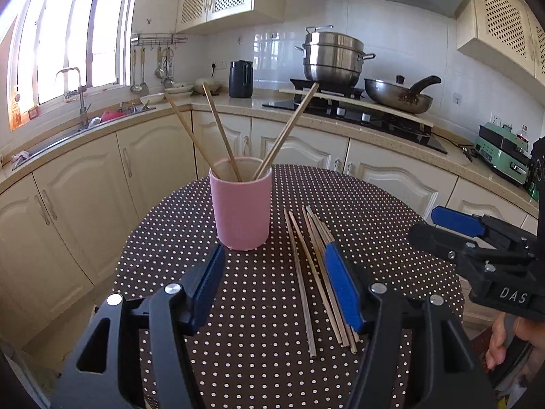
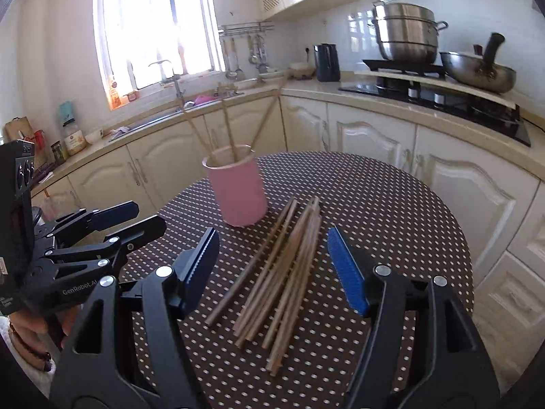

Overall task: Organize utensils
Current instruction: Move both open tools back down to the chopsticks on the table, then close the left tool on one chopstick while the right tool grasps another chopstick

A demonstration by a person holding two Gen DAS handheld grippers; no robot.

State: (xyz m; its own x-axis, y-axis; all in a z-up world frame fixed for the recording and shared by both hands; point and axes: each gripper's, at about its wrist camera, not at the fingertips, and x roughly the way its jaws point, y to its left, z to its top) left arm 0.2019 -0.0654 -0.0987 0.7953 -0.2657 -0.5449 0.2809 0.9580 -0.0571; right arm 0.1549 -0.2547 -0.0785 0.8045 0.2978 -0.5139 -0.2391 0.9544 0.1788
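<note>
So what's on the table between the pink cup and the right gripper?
In the right wrist view, a loose pile of chopsticks lies on the dotted tablecloth between the pink cup and the open right gripper.

Your right gripper (image 2: 274,267) hangs over the polka-dot tablecloth (image 2: 391,211) with its blue pads spread wide and nothing between them — the loose bundle of wooden chopsticks (image 2: 282,272) lies flat on the cloth in the gap ahead of them. Just beyond the bundle stands the pink holder (image 2: 238,192), upright, with three chopsticks (image 2: 228,129) leaning out of it. At your left edge the left gripper (image 2: 143,220) shows — fingers apart, holding nothing.
</note>
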